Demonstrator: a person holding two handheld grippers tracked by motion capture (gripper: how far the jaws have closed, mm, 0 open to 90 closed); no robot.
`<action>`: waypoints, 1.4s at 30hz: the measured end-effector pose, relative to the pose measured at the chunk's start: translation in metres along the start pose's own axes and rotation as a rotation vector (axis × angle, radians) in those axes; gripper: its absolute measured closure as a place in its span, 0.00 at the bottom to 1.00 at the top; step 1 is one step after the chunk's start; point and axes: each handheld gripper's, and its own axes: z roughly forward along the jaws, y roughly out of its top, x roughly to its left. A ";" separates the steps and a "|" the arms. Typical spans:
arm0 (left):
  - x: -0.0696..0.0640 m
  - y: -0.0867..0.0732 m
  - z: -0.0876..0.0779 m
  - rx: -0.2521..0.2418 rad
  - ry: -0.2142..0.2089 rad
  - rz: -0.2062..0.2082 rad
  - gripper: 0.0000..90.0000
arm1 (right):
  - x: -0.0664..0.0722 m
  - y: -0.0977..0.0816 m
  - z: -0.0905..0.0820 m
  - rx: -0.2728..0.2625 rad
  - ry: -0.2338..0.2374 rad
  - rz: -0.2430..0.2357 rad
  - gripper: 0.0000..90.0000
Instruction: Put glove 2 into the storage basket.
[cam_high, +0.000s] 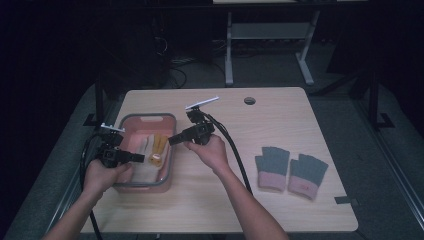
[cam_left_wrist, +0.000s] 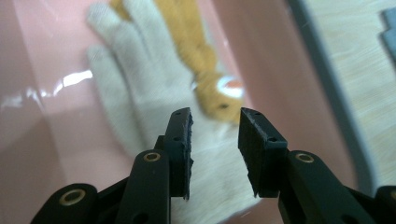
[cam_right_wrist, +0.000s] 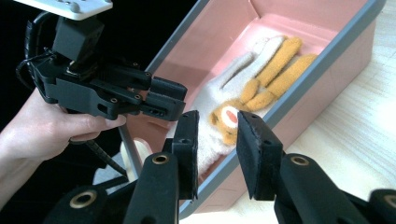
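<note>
A pink bin (cam_high: 170, 167) with a grey rim stands on the left of the wooden table. In it lie a white knitted glove (cam_left_wrist: 140, 93) (cam_right_wrist: 219, 88) and, on top of it, an orange glove (cam_high: 159, 145) (cam_left_wrist: 187, 42) (cam_right_wrist: 280, 60). My left gripper (cam_high: 137, 158) (cam_left_wrist: 215, 135) reaches in over the bin's left side and hovers above the white glove's cuff. Its jaws are apart and hold nothing. My right gripper (cam_high: 172, 140) (cam_right_wrist: 217, 140) points at the bin's right rim (cam_right_wrist: 308, 79) from outside, jaws apart and empty. The left gripper (cam_right_wrist: 177, 99) faces it across the bin.
Two grey fingerless gloves with pink cuffs (cam_high: 272, 164) (cam_high: 307, 174) lie side by side on the right of the table. A cable hole (cam_high: 249, 100) sits near the far edge. A strip of dark tape (cam_high: 345, 200) marks the near right corner.
</note>
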 end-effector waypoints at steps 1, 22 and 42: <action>-0.002 0.001 0.000 -0.002 -0.007 0.006 0.71 | -0.001 0.000 -0.002 -0.003 0.001 0.005 0.76; -0.038 0.024 -0.002 -0.076 -0.161 0.008 0.58 | -0.036 -0.023 -0.043 -0.049 0.015 0.055 0.69; -0.087 0.033 0.011 -0.138 -0.264 0.058 0.50 | -0.064 -0.059 -0.096 -0.090 -0.014 0.073 0.60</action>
